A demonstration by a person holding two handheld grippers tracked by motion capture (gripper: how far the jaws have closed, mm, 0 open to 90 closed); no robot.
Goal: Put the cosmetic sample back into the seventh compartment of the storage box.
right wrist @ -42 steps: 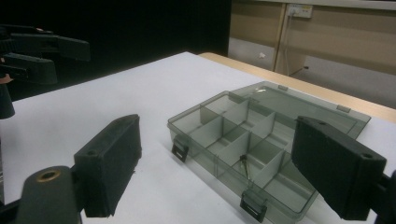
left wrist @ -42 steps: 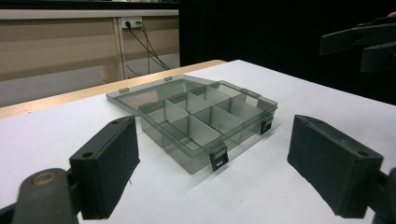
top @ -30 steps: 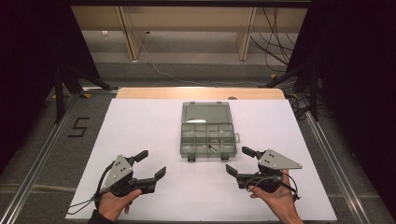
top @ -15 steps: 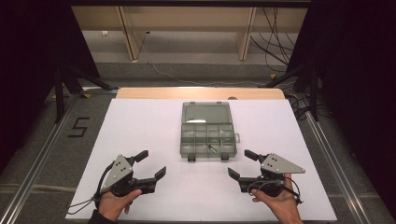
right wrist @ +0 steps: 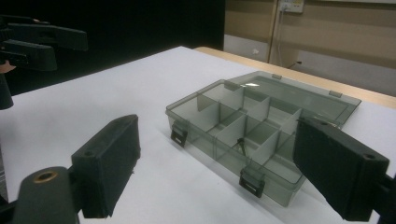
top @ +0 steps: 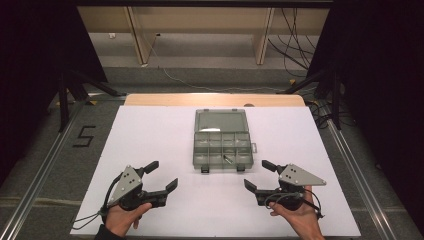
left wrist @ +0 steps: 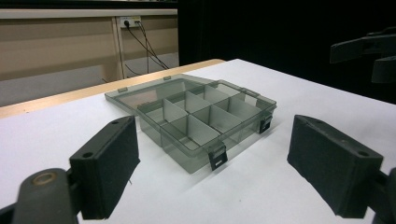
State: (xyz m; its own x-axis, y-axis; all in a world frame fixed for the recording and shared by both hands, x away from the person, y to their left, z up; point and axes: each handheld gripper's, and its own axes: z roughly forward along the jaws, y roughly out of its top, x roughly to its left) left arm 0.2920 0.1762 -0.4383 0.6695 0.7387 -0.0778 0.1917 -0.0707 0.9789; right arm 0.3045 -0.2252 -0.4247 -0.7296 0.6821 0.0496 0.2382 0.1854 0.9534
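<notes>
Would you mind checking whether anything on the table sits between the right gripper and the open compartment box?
Nothing visible does. The right gripper is open and points toward the compartment box, with only bare white table between its jaws and the box's near latches.

Left tongs [top: 161, 175], right tongs [top: 259, 175]: black jaws, grey triangular plates, trailing black cables.

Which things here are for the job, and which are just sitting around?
Probably for the job:
- compartment box, lid open flat
- small dark part in one compartment
- left tongs, open
- right tongs, open

Just sitting around:
- number 5 marked on the floor
- cables behind the table
- wooden legs at the back
</notes>
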